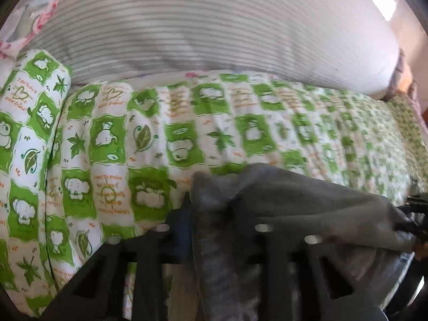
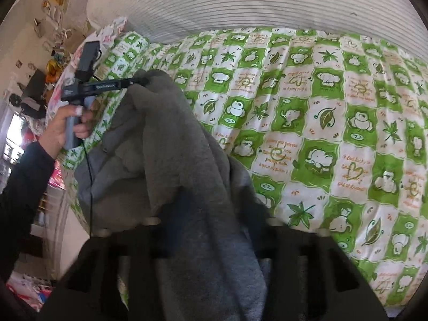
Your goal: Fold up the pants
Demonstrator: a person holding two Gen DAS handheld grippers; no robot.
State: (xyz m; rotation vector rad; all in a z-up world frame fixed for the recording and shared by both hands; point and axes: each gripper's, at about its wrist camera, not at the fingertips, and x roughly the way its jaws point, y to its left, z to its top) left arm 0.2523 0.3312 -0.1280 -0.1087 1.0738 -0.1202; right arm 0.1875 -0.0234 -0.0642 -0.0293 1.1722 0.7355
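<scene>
The grey pants (image 1: 281, 200) hang lifted over the green and white quilt (image 1: 149, 139). My left gripper (image 1: 214, 214) is shut on one end of the pants; the cloth drapes over its fingers. In the right wrist view the left gripper (image 2: 144, 81) shows at the upper left, its tip pinching the grey pants (image 2: 171, 147). My right gripper (image 2: 211, 208) is shut on the other end, and the cloth covers its fingers. The right gripper also shows at the right edge of the left wrist view (image 1: 409, 224), clamped on the cloth.
The quilt (image 2: 321, 133) covers a bed. A grey-striped bolster (image 1: 200, 26) lies along the far side. A patterned pillow (image 1: 29, 123) lies at the left. Room clutter and a wall (image 2: 32, 53) show beyond the bed's left end.
</scene>
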